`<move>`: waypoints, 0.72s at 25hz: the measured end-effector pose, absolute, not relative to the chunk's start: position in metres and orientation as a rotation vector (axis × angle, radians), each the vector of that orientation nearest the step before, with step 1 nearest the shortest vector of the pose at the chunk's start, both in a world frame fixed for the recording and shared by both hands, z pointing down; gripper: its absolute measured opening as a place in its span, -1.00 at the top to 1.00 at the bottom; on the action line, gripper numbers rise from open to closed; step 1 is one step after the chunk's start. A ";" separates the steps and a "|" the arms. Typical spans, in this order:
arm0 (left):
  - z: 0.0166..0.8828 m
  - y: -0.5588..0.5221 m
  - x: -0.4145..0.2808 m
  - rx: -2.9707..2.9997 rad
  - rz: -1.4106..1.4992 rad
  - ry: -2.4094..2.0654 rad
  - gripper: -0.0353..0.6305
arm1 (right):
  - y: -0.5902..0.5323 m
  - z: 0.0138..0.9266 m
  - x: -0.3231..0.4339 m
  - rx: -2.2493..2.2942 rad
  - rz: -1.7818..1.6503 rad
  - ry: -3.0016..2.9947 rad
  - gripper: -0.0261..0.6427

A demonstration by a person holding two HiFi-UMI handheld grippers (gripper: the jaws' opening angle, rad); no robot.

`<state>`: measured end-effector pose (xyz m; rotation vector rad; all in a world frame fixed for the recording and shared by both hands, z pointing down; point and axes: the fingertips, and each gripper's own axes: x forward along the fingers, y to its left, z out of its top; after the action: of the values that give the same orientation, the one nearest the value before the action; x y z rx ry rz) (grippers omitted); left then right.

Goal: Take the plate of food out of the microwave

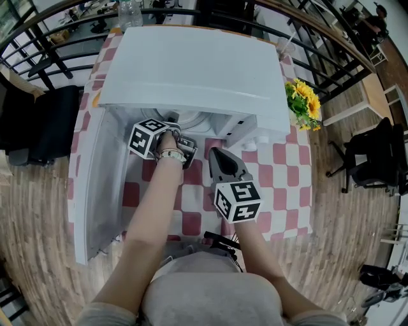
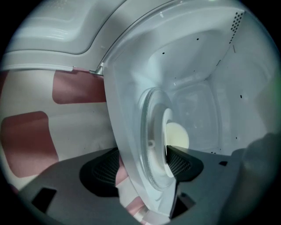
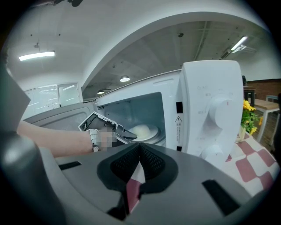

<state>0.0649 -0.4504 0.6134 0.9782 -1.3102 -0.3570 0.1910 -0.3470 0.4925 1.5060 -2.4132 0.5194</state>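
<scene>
A white microwave (image 1: 191, 70) stands on a red-and-white checked table, its door (image 1: 95, 191) swung open to the left. Inside, a white plate (image 2: 170, 151) with pale food (image 2: 178, 135) rests on the glass turntable (image 2: 151, 132). My left gripper (image 2: 140, 169) reaches into the opening, rolled on its side and open. One pad (image 2: 182, 163) lies over the plate's near rim; the other (image 2: 99, 173) stays outside the microwave's front sill. The right gripper view shows the plate (image 3: 147, 131) beyond the left gripper (image 3: 127, 134). My right gripper (image 3: 139, 149) hovers in front of the microwave, shut and empty.
A vase of yellow flowers (image 1: 305, 102) stands on the table to the right of the microwave. The control panel with two knobs (image 3: 219, 110) faces my right gripper. A clear bottle (image 1: 129, 13) stands behind the microwave. A black chair (image 1: 44, 121) sits left of the table.
</scene>
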 end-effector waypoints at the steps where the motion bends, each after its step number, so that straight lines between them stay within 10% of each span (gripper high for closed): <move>1: 0.613 -0.450 0.065 0.977 -0.360 -1.311 -0.13 | -0.347 0.492 0.191 1.508 0.518 -2.413 0.85; 18: 0.600 -0.428 0.066 1.008 -0.373 -1.314 0.29 | -0.329 0.482 0.191 1.523 0.489 -2.432 0.85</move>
<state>0.0659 -0.4279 0.6000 1.0081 -1.3141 -0.3729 0.1906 -0.3295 0.4816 1.5235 -2.4320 0.4887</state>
